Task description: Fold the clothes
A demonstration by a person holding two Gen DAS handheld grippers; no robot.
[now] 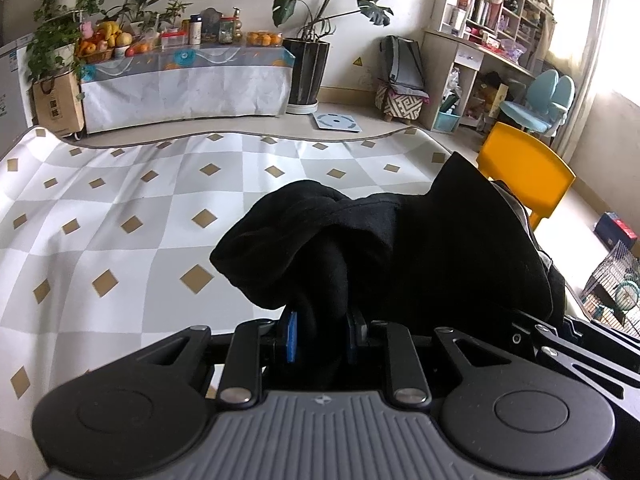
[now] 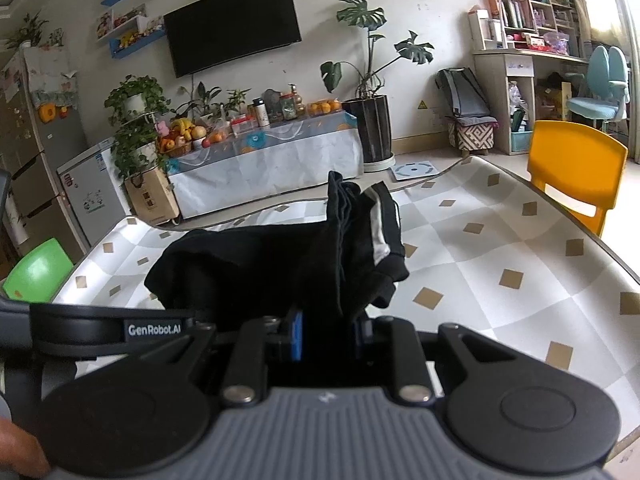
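My jaws on both sides are pinched onto the same black garment: my left gripper has a bunched fold clamped between its blue pads, and my right gripper bites another fold, near a grey-white stripe. The cloth hangs bundled between the two, raised over the checkered table cover, with a yellow chair at the table's far right.

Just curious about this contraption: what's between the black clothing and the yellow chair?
In the right wrist view, only bare checkered table cover lies between the black garment and the yellow chair; nothing rests on that stretch.
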